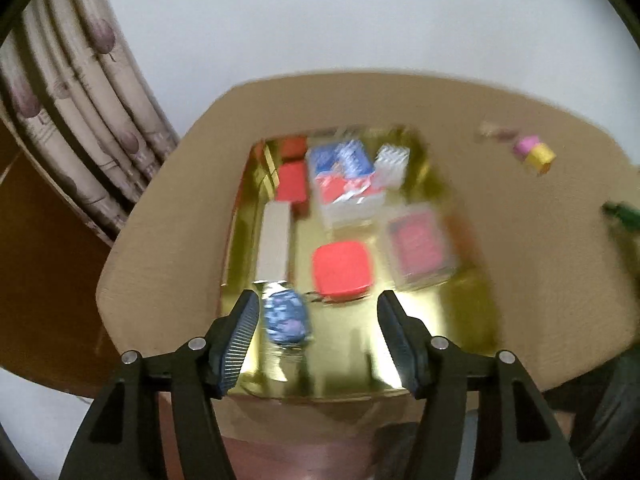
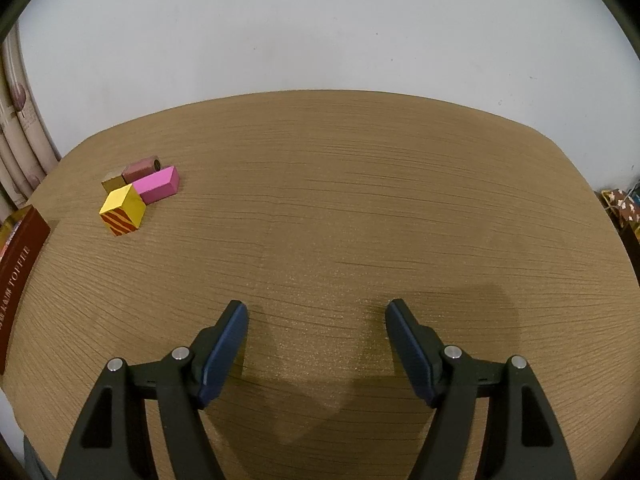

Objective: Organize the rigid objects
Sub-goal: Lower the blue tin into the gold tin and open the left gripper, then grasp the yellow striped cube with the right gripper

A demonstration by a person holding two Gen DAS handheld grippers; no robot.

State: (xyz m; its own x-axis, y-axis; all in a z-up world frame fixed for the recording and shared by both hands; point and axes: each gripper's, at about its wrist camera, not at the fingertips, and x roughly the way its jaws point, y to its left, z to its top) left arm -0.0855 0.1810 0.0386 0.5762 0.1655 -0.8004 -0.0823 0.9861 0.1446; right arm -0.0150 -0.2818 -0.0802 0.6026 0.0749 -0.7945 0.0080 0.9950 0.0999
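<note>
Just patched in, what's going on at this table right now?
A person is sorting small rigid items into a gold tray. The left gripper hangs open over the tray's near end, with a blue patterned object beside its left finger; the view is blurred. The right gripper is open and empty above the wooden table. A yellow striped block, a pink block and some brownish pieces lie outside the tray.

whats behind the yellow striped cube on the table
Behind the yellow striped cube lie a pink block, a brown block and a small dusty-pink cylinder. The cube covers the brown block's lower part.
</note>
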